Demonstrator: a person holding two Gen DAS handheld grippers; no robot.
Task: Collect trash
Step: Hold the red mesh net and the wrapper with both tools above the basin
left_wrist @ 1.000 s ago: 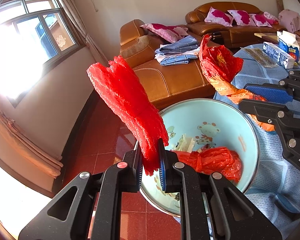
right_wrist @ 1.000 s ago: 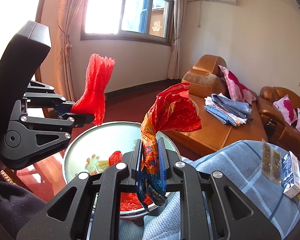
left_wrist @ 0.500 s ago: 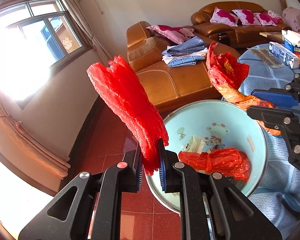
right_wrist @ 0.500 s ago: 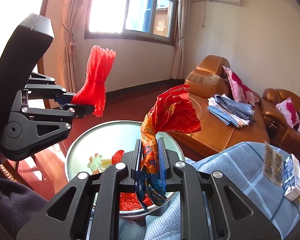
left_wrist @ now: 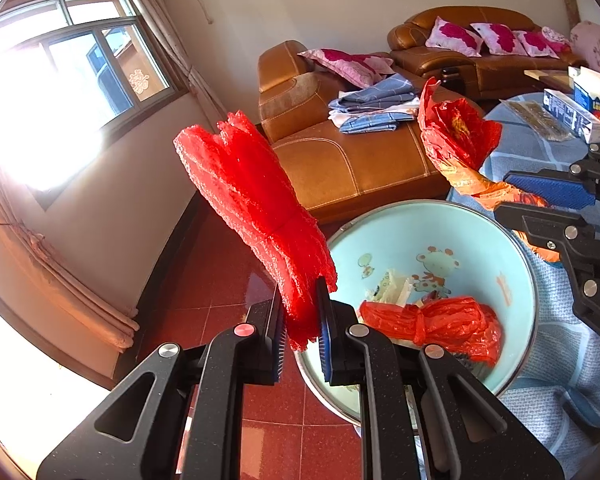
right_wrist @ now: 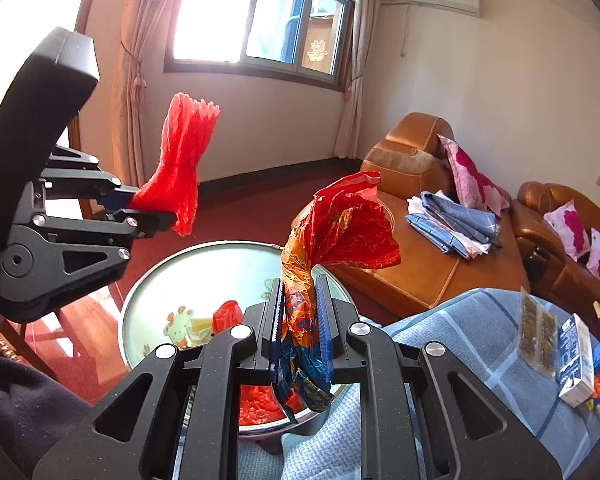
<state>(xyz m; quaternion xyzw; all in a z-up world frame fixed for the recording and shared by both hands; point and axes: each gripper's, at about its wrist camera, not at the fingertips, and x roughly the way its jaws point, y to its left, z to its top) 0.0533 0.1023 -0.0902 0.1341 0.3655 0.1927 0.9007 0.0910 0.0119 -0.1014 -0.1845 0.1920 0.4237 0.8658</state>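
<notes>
In the left wrist view, the left gripper [left_wrist: 302, 320] is seen with its jaws nearly closed, pinched on the lower end of a bundle of red plastic mesh netting [left_wrist: 256, 208], which stands up and tilts to the left above them. Just beyond, a round pale-blue enamel basin with cartoon animals [left_wrist: 512, 248] rests at the edge of a surface draped in a blue checked cloth [left_wrist: 568, 364]; a crumpled red plastic bag [left_wrist: 432, 326] and some pale scraps already lie inside. The netting is judged light, soft and springy (likely to cling to the pads on release), so the bunched, tied waist seems the surest place to hold it.

In the right wrist view, the right gripper [right_wrist: 300, 312] is likewise almost shut, clamped on the twisted neck of a crinkled red-and-orange foil wrapper [right_wrist: 340, 232], whose fanned top rises over the basin [right_wrist: 140, 300]. The wrapper is judged thin, slippery and crackly; a grip on the gathered neck is preferable to one on the loose edge. The left gripper [right_wrist: 156, 212] is visible at left, raised beside the basin with its netting [right_wrist: 184, 160] upright.
</notes>
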